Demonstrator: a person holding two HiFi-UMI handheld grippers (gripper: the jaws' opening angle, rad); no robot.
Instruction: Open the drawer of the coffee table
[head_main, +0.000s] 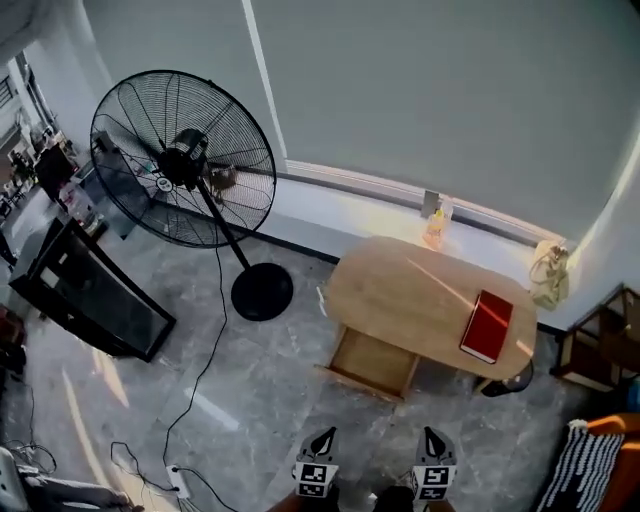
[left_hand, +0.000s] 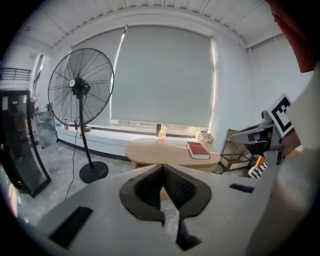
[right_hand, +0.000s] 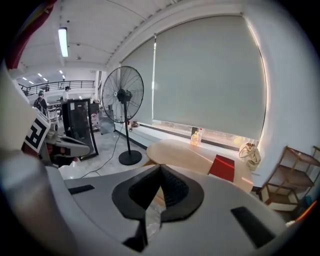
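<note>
Leftmost, black standing fan (head_main: 183, 160) on grey floor, cord (head_main: 205, 370) trailing to power strip (head_main: 178, 482). Right of it, coffee table (head_main: 400, 290) with oval wooden top. Drawer (head_main: 372, 362) stands pulled out from its near side, bare wooden bottom showing. Red book (head_main: 487, 325) lies flat on right end of top. Bottle (head_main: 434, 228) on window ledge behind table; bag (head_main: 549, 275) on ledge further right. Left gripper (head_main: 322, 437) low in head view, jaws pressed together, pinching nothing, well apart from drawer. Right gripper (head_main: 433, 438) near it, jaws likewise pressed together, touching nothing.
</note>
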